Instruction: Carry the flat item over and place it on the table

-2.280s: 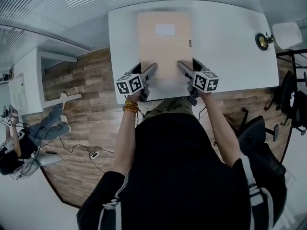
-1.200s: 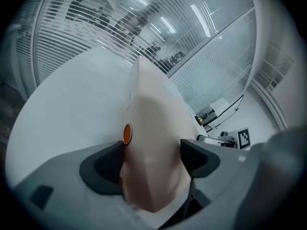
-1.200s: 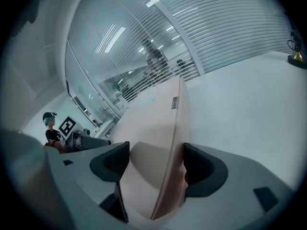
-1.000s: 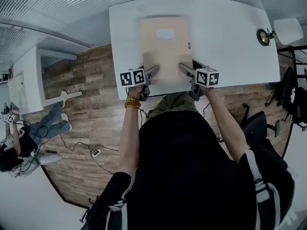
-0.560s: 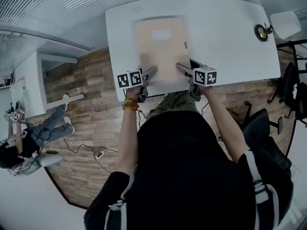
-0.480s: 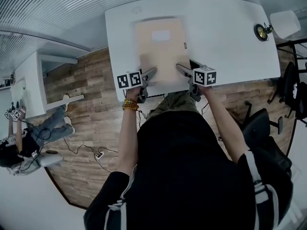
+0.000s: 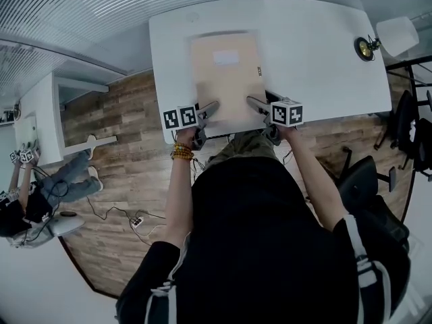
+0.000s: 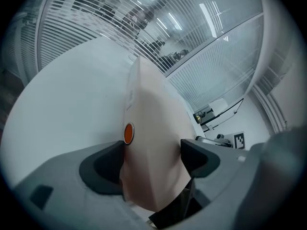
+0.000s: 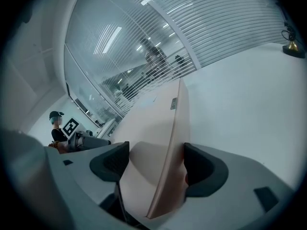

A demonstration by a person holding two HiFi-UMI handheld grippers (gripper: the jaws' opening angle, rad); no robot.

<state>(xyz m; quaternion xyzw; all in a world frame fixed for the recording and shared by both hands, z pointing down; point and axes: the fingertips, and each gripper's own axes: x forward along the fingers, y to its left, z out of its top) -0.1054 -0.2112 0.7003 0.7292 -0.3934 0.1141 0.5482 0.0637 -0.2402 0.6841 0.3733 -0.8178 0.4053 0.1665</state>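
The flat item (image 7: 226, 73), a pale beige sheet with a white label (image 7: 226, 57) near its far end, is seen spread over the white table (image 7: 317, 59), with its near edge at the table's front rim. Whether it is fully resting on the surface cannot be told from here. Its near left corner is clamped between the jaws of the left gripper (image 7: 210, 105), and in the left gripper view the sheet (image 8: 153, 147) bulges slightly between the pads. The near right corner is pinched by the right gripper (image 7: 253, 102), where the sheet's edge (image 9: 165, 157) stands between the jaws.

The placing looks almost done. For a clean finish, both corners should be lowered together until the sheet lies flat, and the bulge on the left eased out first. Both jaws are best opened at once and drawn straight back, so that the sheet is not dragged off the rim. A small brass object (image 7: 365, 48) sits well clear at the right end.
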